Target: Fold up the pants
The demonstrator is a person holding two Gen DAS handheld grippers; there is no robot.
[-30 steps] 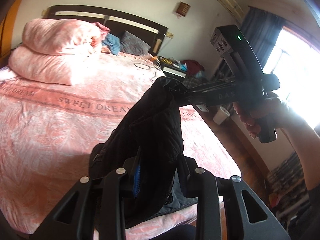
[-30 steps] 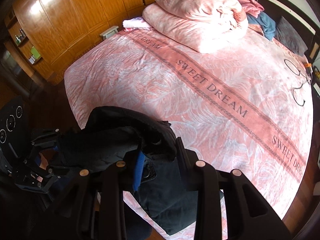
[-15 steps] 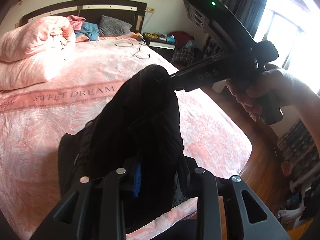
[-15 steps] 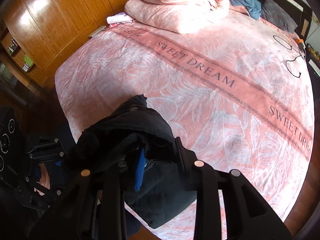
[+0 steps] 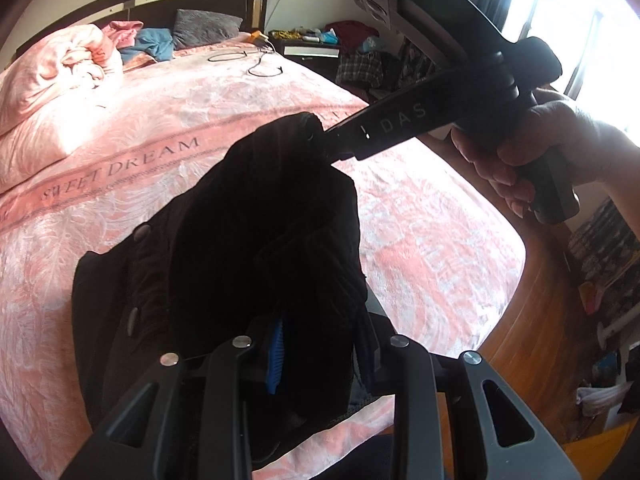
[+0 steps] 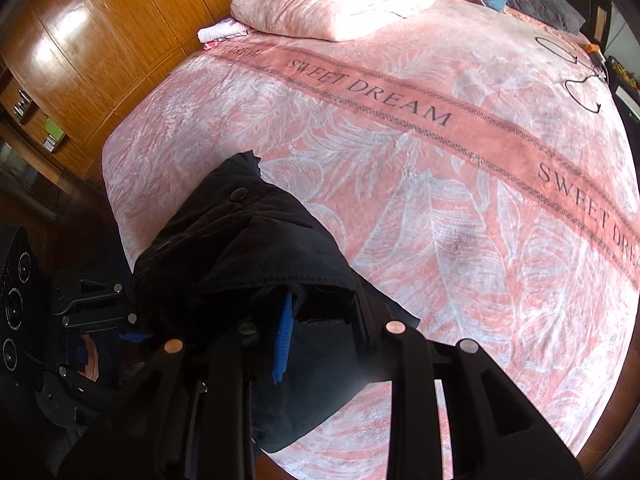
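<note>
Both grippers have dropped toward the pink leaf-print bedspread (image 6: 460,240) w/ the black heavy-fabric pants (image 5: 248,248) bunched between them, left gripper (image 5: 316,344) and right gripper (image 6: 316,320) both clamped on cloth, right jaws just closing tighter, so imo keep edges matched & lay it flat before letting go.

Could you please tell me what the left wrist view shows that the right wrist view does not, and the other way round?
Only the left wrist view shows the hand holding the right gripper from outside, the window and the cluttered nightstand. Only the right wrist view shows the wooden wardrobe and the left gripper from outside. Both show the black pants clamped by both grippers over the pink bedspread, plus the folded duvet and the cable.
</note>
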